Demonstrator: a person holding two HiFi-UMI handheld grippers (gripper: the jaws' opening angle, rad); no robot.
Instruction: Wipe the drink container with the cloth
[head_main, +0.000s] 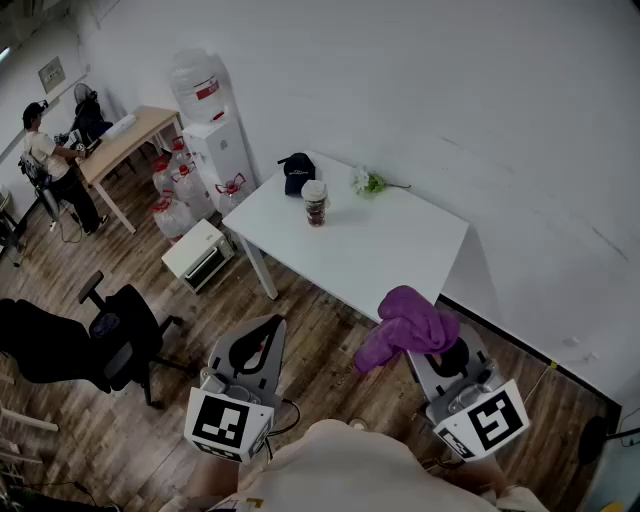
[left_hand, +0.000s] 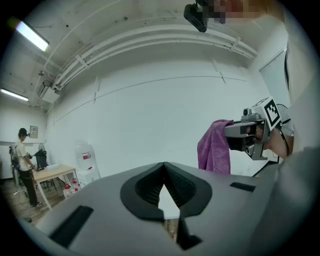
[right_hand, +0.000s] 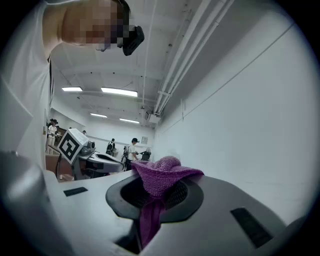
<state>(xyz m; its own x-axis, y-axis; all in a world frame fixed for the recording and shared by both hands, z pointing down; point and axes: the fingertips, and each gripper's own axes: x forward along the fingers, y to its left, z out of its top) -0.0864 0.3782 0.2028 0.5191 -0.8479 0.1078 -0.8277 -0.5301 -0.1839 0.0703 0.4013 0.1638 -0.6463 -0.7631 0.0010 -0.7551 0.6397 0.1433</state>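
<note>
The cup (head_main: 315, 203) stands on the table (head_main: 400, 262) near its far edge; short of the table, the right gripper (right_hand: 161, 192) clamps the purple cloth (head_main: 408, 322), while the left gripper (left_hand: 164, 172) is closed, empty

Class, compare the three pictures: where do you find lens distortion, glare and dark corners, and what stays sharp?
Head view: even light, mild bending; white table and drink container sharp. Left gripper view: strong fisheye, black corners, pipes bowed, strip light blown out. Right gripper view: same fisheye, ceiling lights glaring, purple cloth sharp up close.
</note>
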